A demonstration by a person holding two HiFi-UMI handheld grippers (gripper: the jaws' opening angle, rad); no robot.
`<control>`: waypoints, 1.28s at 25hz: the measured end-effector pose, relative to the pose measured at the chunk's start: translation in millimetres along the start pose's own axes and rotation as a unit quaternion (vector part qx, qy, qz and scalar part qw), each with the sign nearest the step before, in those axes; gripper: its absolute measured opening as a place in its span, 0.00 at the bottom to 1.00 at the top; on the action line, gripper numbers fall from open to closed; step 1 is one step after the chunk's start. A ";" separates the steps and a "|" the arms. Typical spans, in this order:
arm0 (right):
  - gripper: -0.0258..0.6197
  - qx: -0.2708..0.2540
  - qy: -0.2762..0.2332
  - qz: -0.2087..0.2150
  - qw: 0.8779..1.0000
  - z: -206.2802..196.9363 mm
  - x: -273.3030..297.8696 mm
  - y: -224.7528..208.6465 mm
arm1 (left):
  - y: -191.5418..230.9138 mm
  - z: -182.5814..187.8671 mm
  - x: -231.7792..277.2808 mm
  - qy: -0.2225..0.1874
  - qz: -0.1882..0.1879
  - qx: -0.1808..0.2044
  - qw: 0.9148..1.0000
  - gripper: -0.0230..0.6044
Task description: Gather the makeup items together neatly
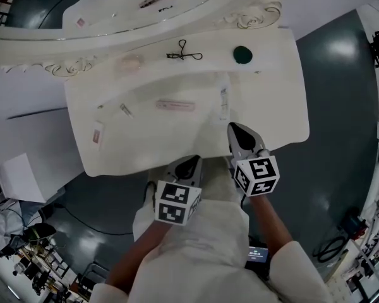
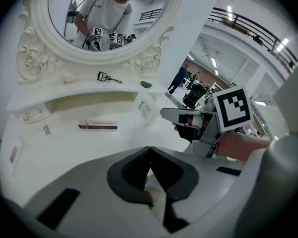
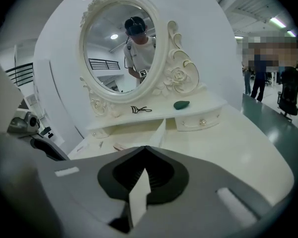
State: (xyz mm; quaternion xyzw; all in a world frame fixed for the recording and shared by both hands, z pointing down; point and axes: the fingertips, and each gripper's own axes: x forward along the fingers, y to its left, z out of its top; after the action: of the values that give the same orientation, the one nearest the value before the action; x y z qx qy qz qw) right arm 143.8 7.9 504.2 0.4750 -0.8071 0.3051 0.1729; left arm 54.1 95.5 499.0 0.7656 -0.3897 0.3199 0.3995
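On the white vanity table (image 1: 271, 106) lie a pink-brown box (image 1: 175, 105), a small tube (image 1: 125, 110) and a sachet (image 1: 98, 133). The raised shelf carries an eyelash curler (image 1: 183, 54), a green pad (image 1: 242, 54) and a pink puff (image 1: 131, 62). My right gripper (image 1: 235, 129) is shut on a long white flat package (image 3: 158, 130), which sticks out ahead of its tips over the table (image 1: 223, 100). My left gripper (image 1: 191, 161) hovers by the table's front edge, tips closed together (image 2: 150, 150), with nothing sticking out of them.
An oval mirror (image 3: 121, 48) in a carved white frame stands behind the shelf. A drawer with round knobs (image 3: 202, 122) sits under the shelf's right end. Dark floor surrounds the table; people and equipment stand far off to the right.
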 end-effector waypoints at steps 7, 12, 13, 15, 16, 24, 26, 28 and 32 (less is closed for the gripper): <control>0.04 -0.019 -0.011 -0.009 1.000 7.7 -11.0 4.7 | -4.3 1.9 -0.6 -0.005 -0.009 0.000 1.000 0.05; 0.04 -0.035 -0.015 -0.018 0.999 11.2 -20.6 5.2 | -5.9 5.0 -1.7 -0.009 -0.013 0.002 1.000 0.05; 0.04 -0.037 -0.016 -0.019 0.999 12.4 -22.5 5.9 | -5.8 5.9 -2.1 -0.010 -0.013 0.001 1.000 0.05; 0.04 -0.041 -0.019 -0.021 0.999 15.2 -26.7 6.4 | -5.6 8.1 -2.2 -0.011 -0.015 0.003 1.000 0.05; 0.04 -0.042 -0.021 -0.022 0.999 16.6 -28.5 6.2 | -5.3 9.7 -1.9 -0.012 -0.016 0.004 1.000 0.05; 0.04 -0.034 -0.028 -0.038 0.998 18.5 -45.3 -0.5 | -5.2 22.0 -2.1 -0.016 -0.023 0.006 1.000 0.05; 0.04 -0.034 -0.029 -0.042 0.998 17.9 -49.2 -3.1 | -5.9 24.8 -0.7 -0.019 -0.024 0.003 1.000 0.05; 0.04 -0.035 -0.028 -0.047 0.998 16.9 -53.7 -7.1 | -8.9 27.2 1.3 -0.020 -0.026 0.006 0.999 0.05; 0.04 -0.039 -0.026 -0.062 0.997 12.9 -62.1 -18.4 | -17.7 31.0 6.8 -0.019 -0.033 0.016 0.999 0.05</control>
State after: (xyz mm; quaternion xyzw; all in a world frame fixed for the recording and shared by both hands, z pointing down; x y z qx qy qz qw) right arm 190.3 33.8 465.2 0.5251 -0.7913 0.2499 0.1888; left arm 78.0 73.2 483.3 0.7905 -0.3666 0.2980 0.3898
